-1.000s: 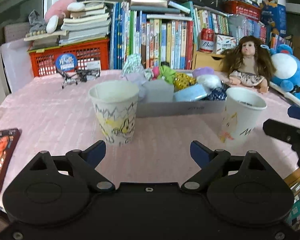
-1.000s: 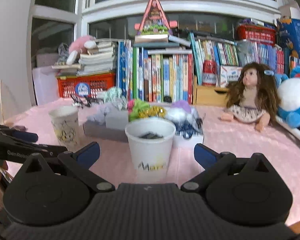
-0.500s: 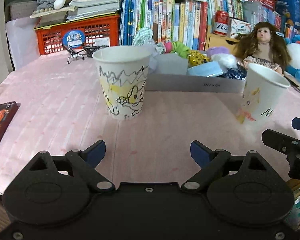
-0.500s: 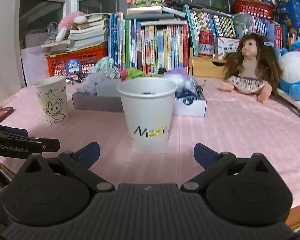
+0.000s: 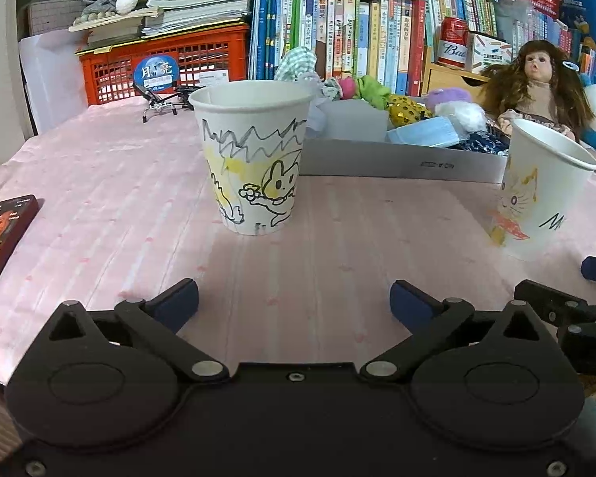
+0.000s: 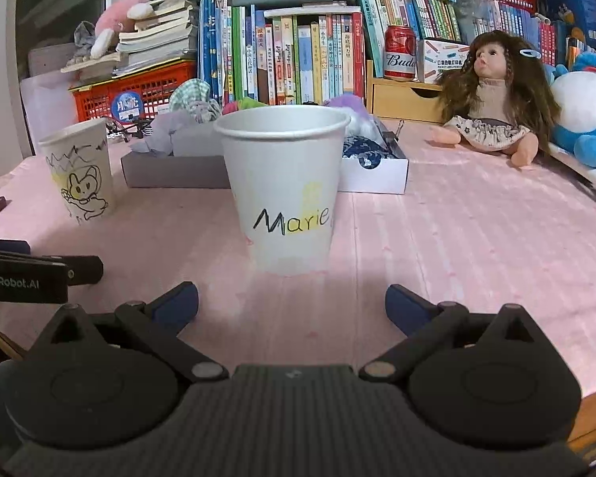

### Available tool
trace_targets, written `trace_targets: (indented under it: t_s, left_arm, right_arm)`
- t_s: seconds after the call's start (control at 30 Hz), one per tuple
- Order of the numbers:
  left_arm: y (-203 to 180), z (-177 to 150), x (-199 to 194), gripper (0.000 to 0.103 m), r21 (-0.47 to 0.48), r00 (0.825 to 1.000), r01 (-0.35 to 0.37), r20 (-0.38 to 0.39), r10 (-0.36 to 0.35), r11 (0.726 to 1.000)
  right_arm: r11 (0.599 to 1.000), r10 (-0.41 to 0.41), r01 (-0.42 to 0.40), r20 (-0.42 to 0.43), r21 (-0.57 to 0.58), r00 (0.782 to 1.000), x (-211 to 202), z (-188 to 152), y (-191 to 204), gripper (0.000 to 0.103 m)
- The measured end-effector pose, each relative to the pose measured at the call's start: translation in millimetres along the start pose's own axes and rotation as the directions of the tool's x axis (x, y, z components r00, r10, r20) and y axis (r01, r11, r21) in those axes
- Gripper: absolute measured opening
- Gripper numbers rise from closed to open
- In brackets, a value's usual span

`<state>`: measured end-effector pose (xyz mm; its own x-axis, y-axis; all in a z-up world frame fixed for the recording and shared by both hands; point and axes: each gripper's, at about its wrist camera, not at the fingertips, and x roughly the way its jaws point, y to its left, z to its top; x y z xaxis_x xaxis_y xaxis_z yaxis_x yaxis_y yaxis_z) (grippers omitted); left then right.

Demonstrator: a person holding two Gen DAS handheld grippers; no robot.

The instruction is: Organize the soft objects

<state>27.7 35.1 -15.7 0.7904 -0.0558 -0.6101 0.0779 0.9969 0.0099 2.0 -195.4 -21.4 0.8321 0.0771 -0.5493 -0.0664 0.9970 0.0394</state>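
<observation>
Left gripper [image 5: 294, 300] jaws were opening wide, nothing between them; rabbit-drawn cup [image 5: 254, 155] stood ahead on pink cloth [image 5: 99, 183]. Right gripper [image 6: 292, 302] gaped empty before "Marie" cup [image 6: 284, 187]. Soft objects [image 5: 425, 119] lay in grey box [image 5: 397, 161] behind

Both grippers have dropped lower over the table [image 5: 99, 183] and closed in. The rabbit cup [image 5: 254, 159] now looms larger ahead of the left gripper [image 5: 294, 302], whose jaws are opening, nothing between them. The Marie cup [image 6: 284, 190] sits nearer the right gripper [image 6: 292, 304].
</observation>
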Motion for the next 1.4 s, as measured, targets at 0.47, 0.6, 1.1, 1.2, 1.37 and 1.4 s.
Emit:
trace_targets:
  t_s: [0.47,0.6,1.1,1.2,1.37,1.4]
  left_arm:
    - [0.3,0.8,2.1,0.103,0.008,1.000,-0.005,-0.005,0.005,1.000]
    - [0.3,1.1,2.1,0.103,0.008,1.000,-0.005,-0.005,0.005,1.000]
    - [0.5,0.1,2.7,0.103,0.007,1.000,-0.009,-0.005,0.009,1.000]
    - [0.4,0.2,2.7,0.103,0.007,1.000,-0.009,-0.006,0.009,1.000]
    - [0.1,0.1,2.7,0.103,0.008,1.000,-0.009,-0.006,0.009,1.000]
    - [0.2,0.1,2.8,0.103,0.008,1.000,-0.009,-0.005,0.009,1.000]
  right_arm:
    - [1.000,-0.016,0.015,-0.012,-0.026,1.000,4.9,-0.2,4.5,0.103]
    - [1.000,-0.013,0.013,-0.011,-0.028,1.000,5.2,-0.4,4.1,0.103]
    - [0.999,-0.022,0.022,-0.024,-0.026,0.999,6.5,0.7,6.8,0.103]
    - [0.999,-0.023,0.023,-0.027,-0.026,0.999,6.7,1.1,7.1,0.103]
    - [0.999,-0.024,0.023,-0.031,-0.026,0.999,7.1,2.0,6.7,0.103]
    - [0.999,-0.024,0.023,-0.030,-0.026,0.999,7.1,2.0,6.6,0.103]
